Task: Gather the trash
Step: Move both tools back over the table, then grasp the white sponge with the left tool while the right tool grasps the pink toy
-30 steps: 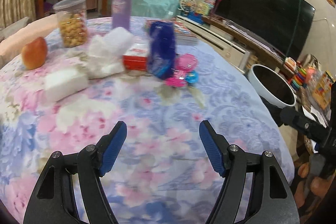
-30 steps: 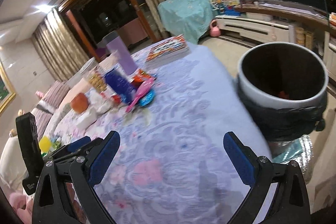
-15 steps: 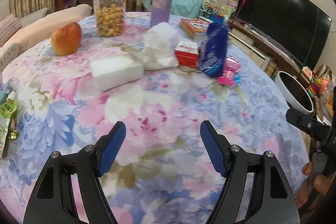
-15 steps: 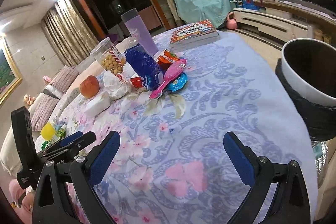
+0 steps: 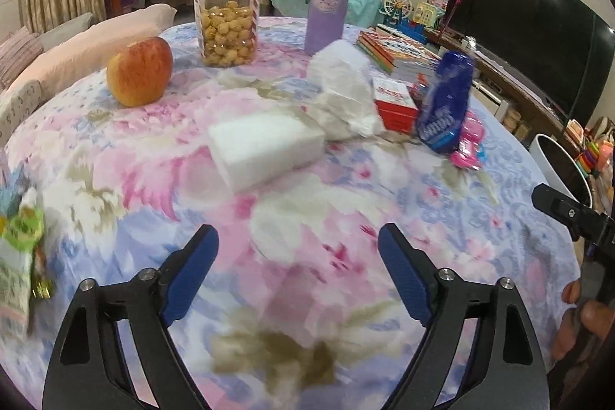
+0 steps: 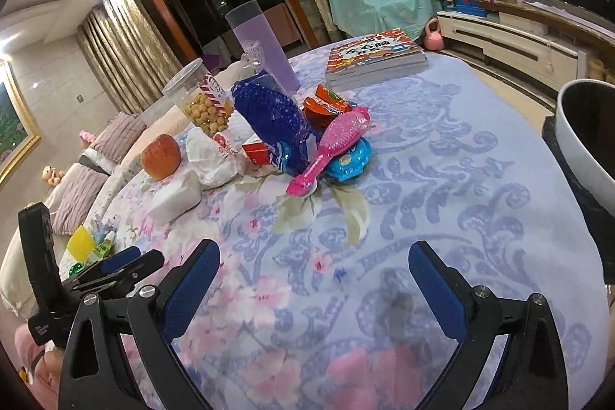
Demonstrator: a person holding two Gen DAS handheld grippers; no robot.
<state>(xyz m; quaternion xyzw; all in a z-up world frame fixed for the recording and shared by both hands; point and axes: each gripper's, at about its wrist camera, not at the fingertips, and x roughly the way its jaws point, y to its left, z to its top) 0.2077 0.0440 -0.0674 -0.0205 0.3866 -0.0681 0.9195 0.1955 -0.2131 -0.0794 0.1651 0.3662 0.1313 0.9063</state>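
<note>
The left gripper (image 5: 298,256) hangs over the flowered cloth of the desk (image 5: 346,294) with its blue fingers (image 5: 192,268) spreading apart and nothing between them; they touch neither the cloth nor any object. The right gripper (image 6: 313,279) likewise holds its fingers (image 6: 436,289) wide over bare cloth, empty. Just ahead of the left gripper lies a white foam block (image 5: 265,146), and behind it, touching its far corner, a heap of crumpled white paper (image 5: 344,95). Beside the paper to the right sits a red and white box (image 5: 396,100), then a dark blue snack bag (image 5: 446,106) standing upright, with a pink hairbrush (image 6: 330,148) leaning at its foot over a small blue packet (image 6: 351,156). An orange wrapper (image 6: 326,104) lies behind the brush. Further back stand a clear jar of yellow snacks (image 5: 228,16) and a purple tumbler (image 5: 326,0), with an apple (image 5: 140,72) to the left and a stack of books (image 6: 374,58) to the right. At the desk's left edge lies a green and white wrapper (image 5: 19,256), blurred. The white trash bin (image 6: 588,129), lined in black, stands off the right edge of the desk, well apart from the clutter. A hand (image 5: 580,317) grips the right gripper's handle at the left view's edge.
</note>
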